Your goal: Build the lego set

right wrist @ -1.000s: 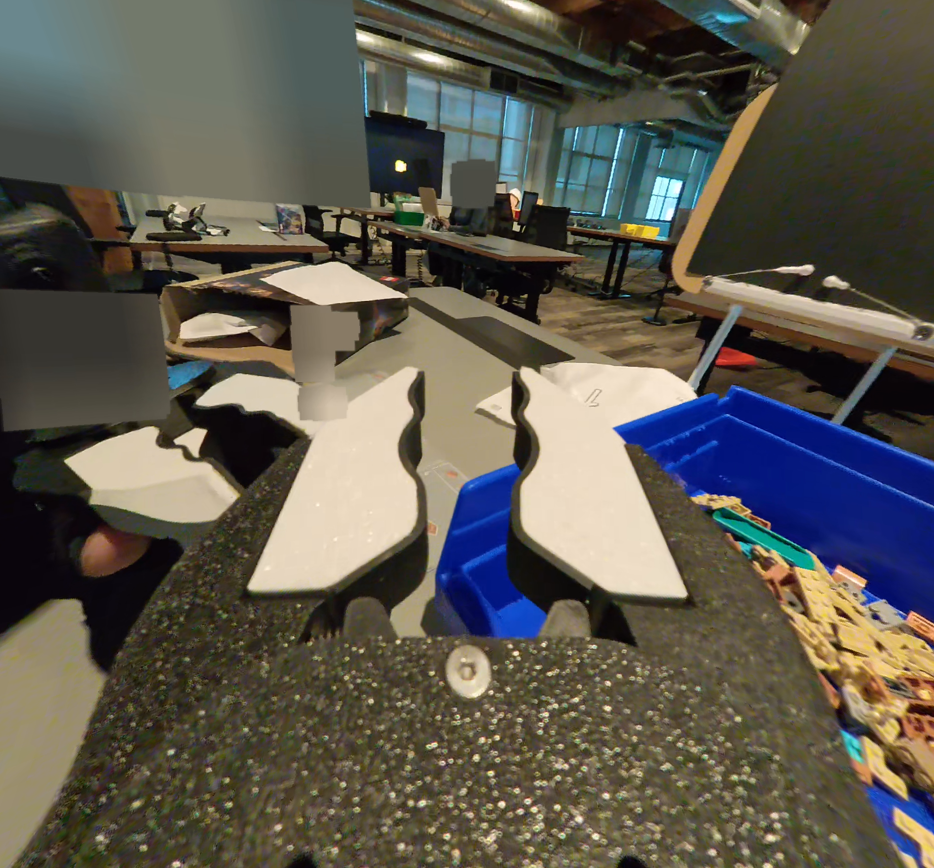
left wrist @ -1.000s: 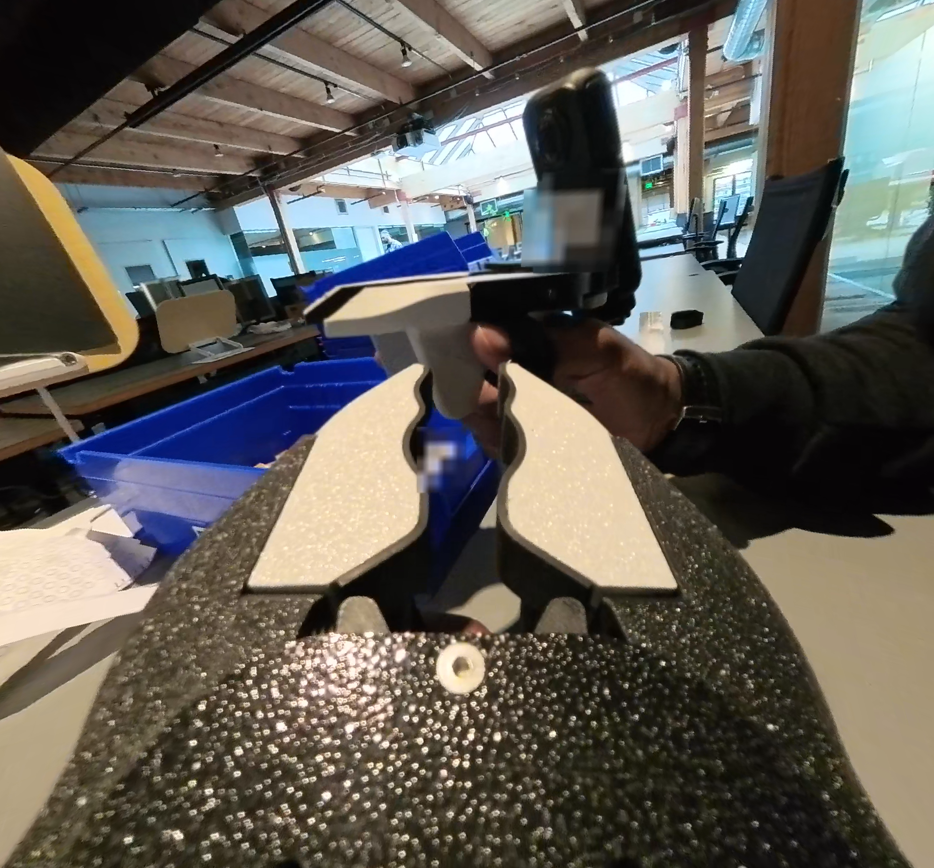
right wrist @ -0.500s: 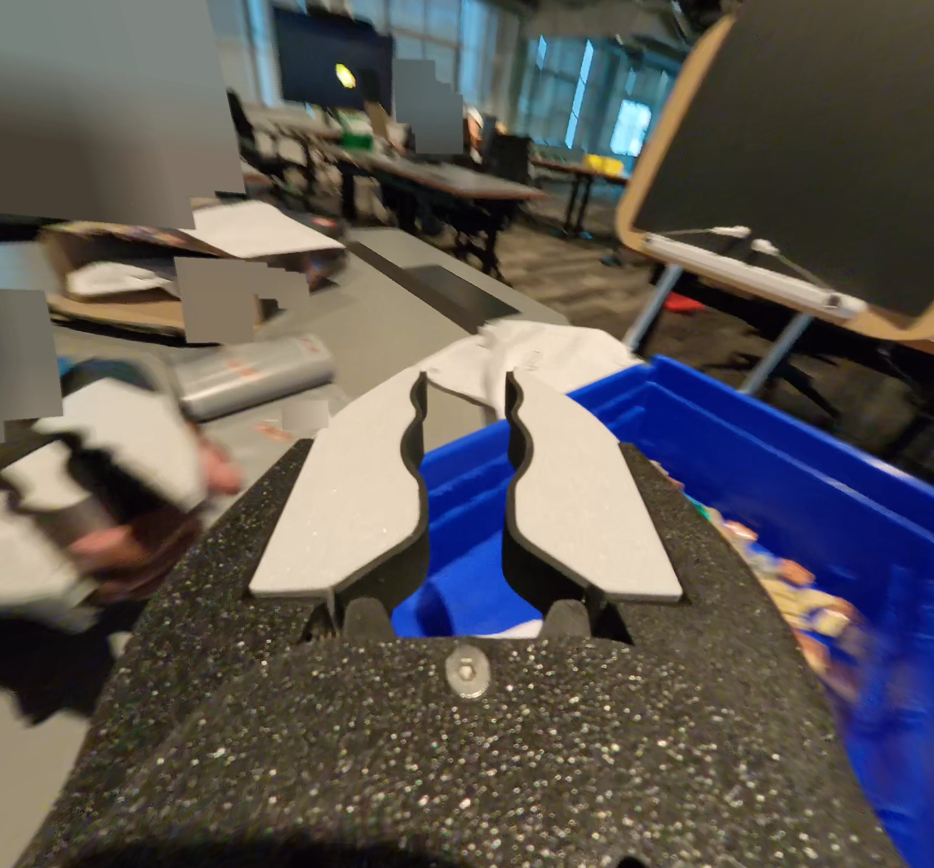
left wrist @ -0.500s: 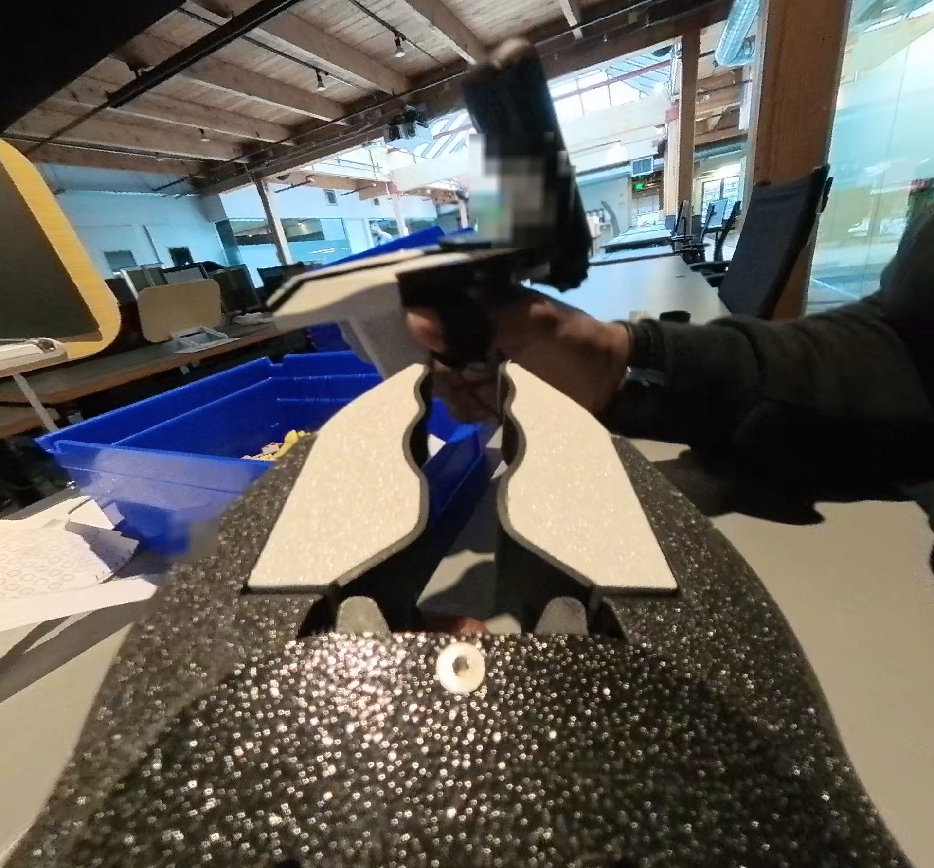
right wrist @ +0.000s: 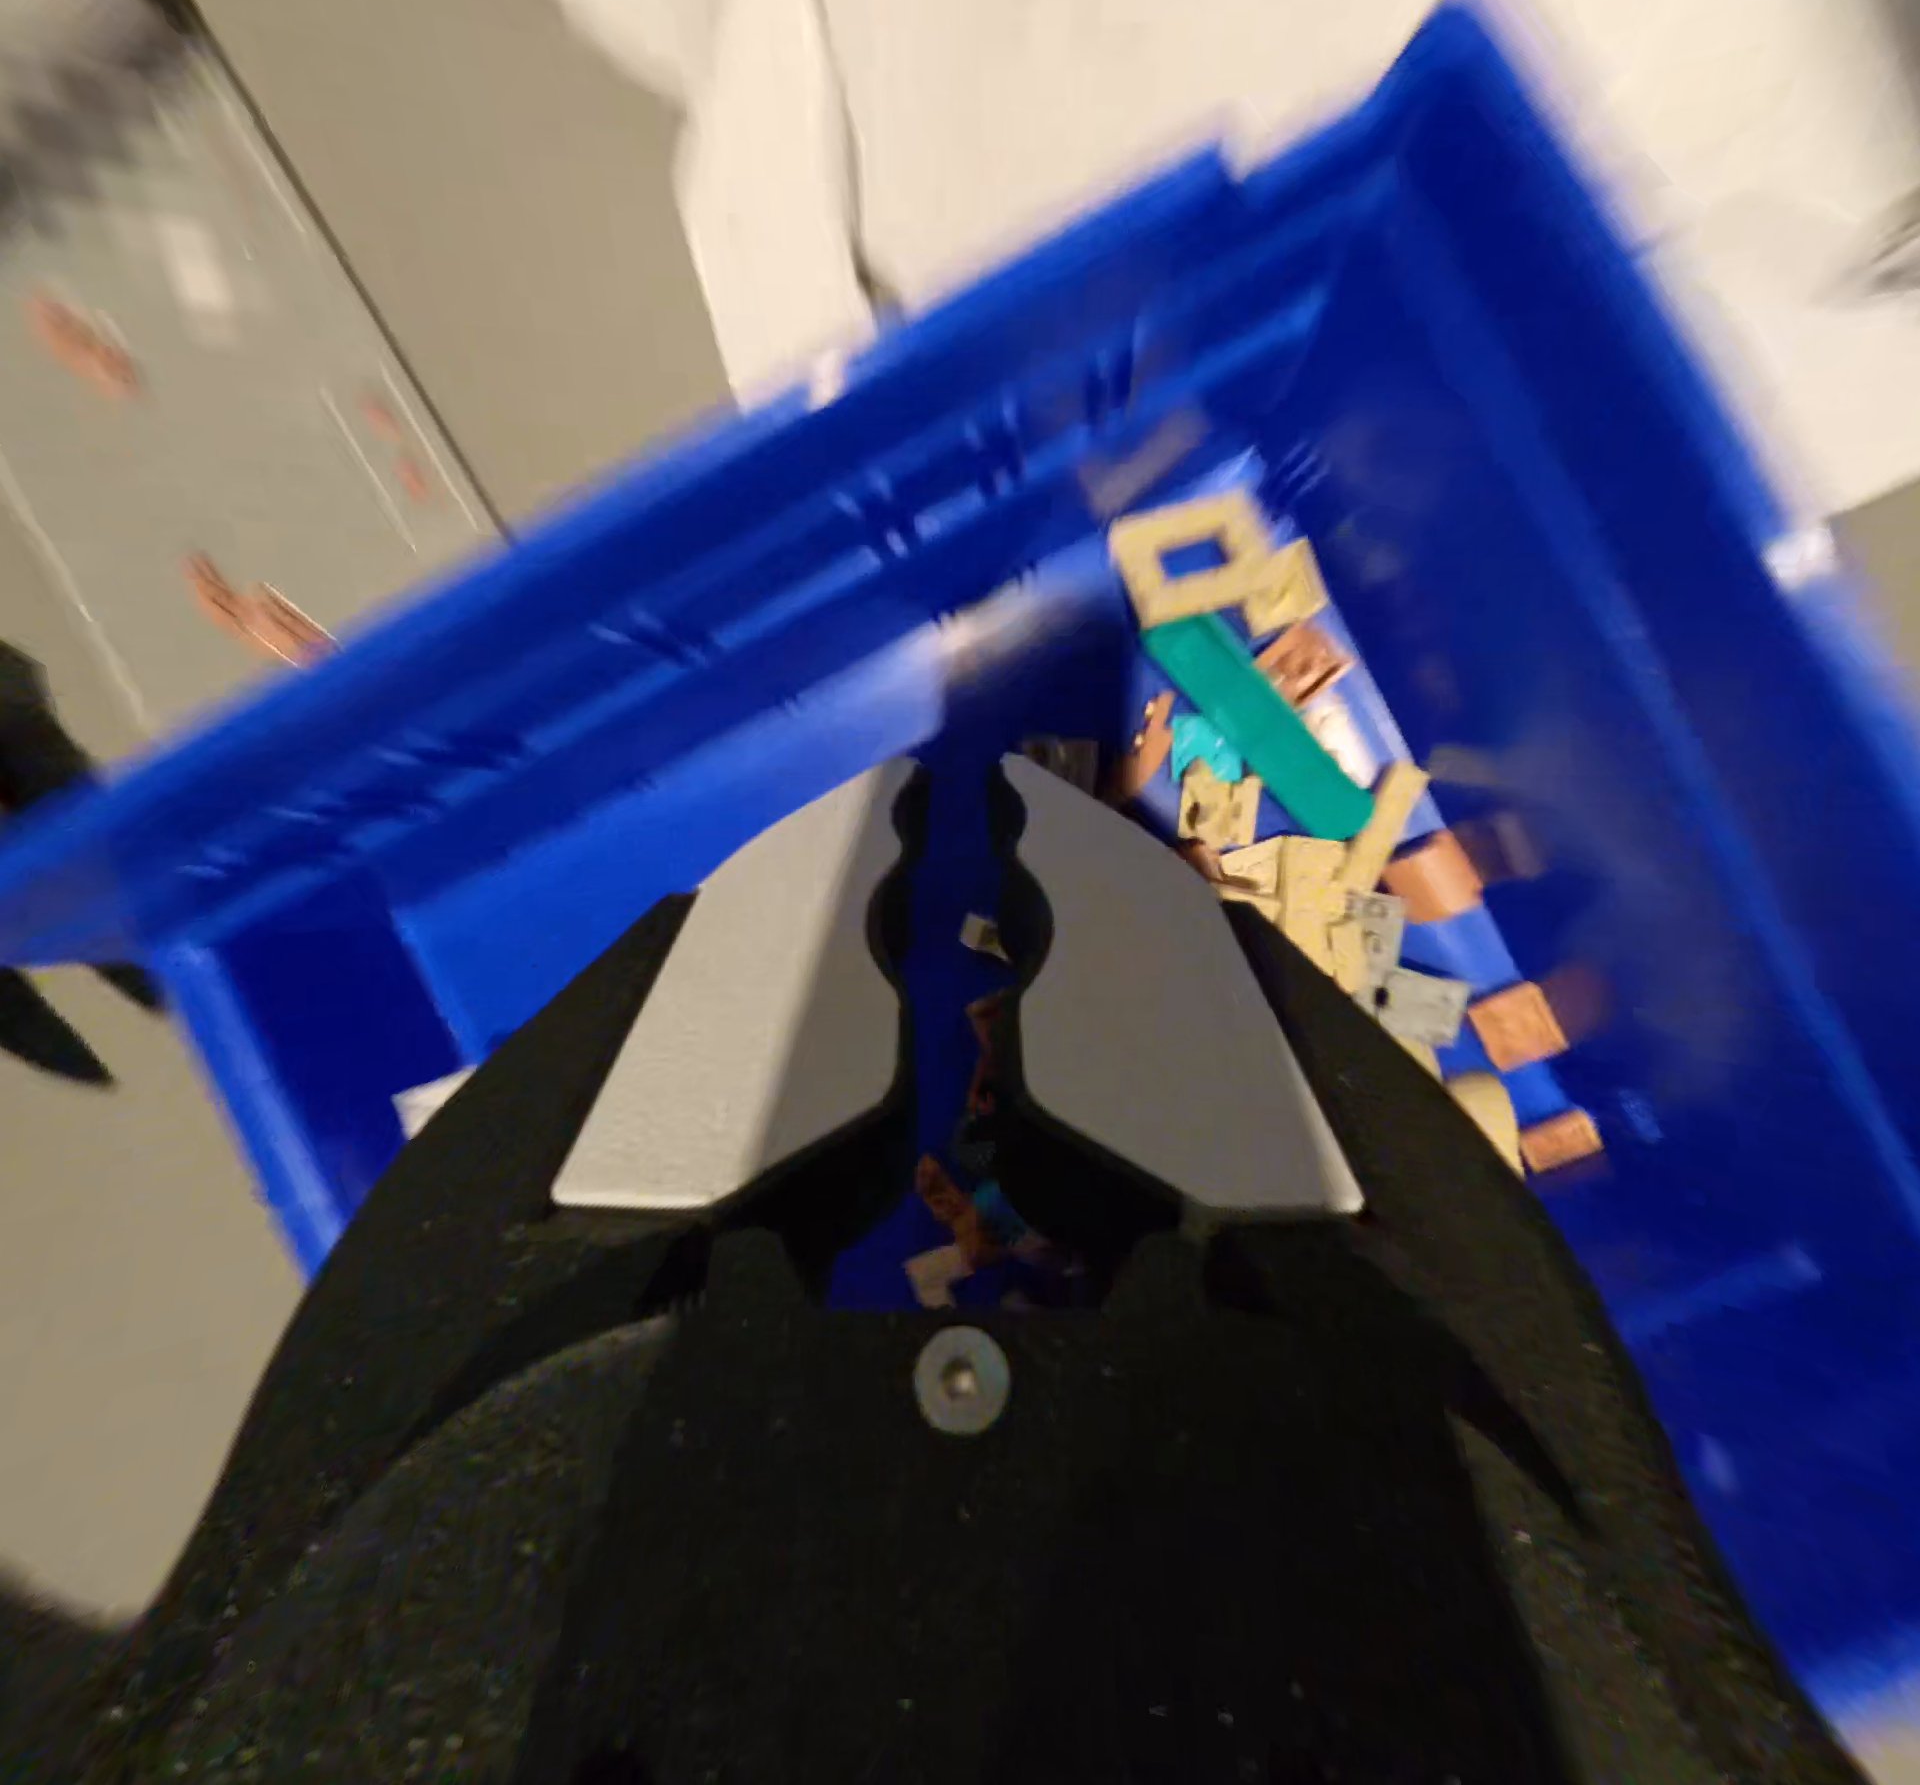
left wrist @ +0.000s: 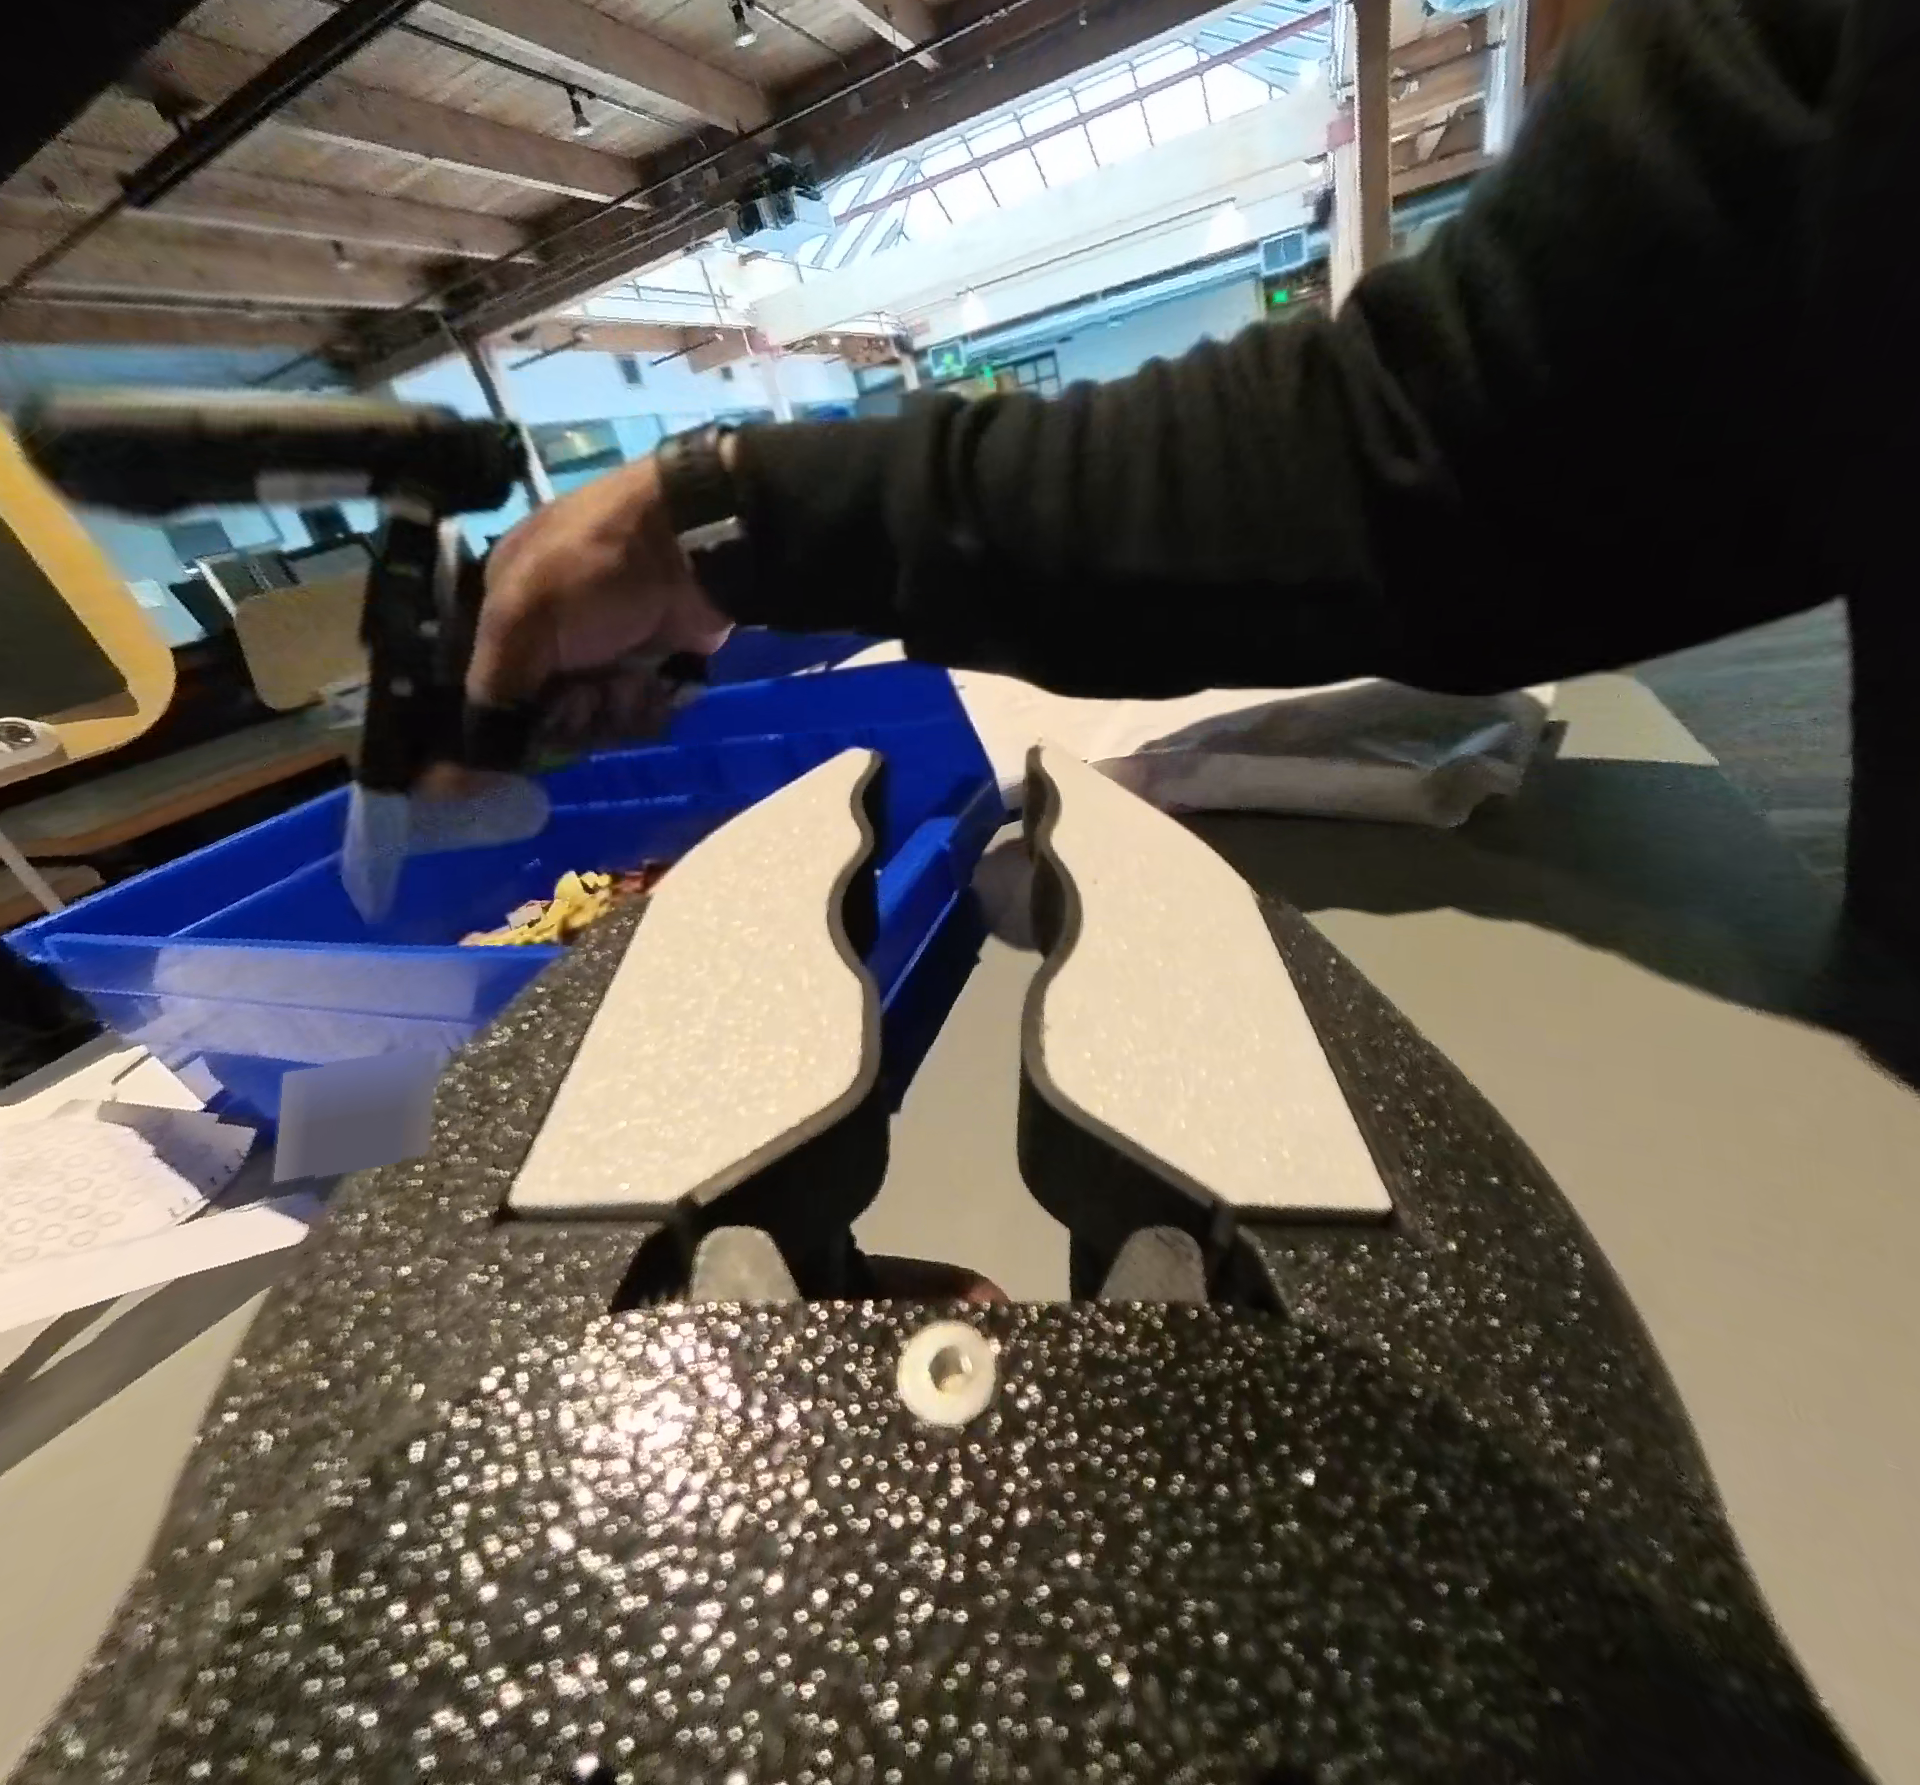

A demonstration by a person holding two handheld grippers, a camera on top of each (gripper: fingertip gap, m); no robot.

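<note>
Blue bin (right wrist: 644, 655), mixed-colour lego pieces (right wrist: 1340, 894), grey tabletop (left wrist: 1507, 1164)

Inside the bin the pieces are tan, copper-brown and grey, with one long teal-green piece (right wrist: 1257, 727) among them. Beside the bin lies white paper (right wrist: 1039, 94). The left tongs (left wrist: 951, 790) have pale grey speckled pads on a black glittering body; the sleeve (left wrist: 1299, 509) above the bin is black.

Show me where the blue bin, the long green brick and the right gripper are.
blue bin (right wrist: 644, 655), right wrist view, on its near wall.
long green brick (right wrist: 1257, 727), right wrist view, mid-length of its top.
right gripper (right wrist: 961, 779), right wrist view, midway between the fingertips.
</note>
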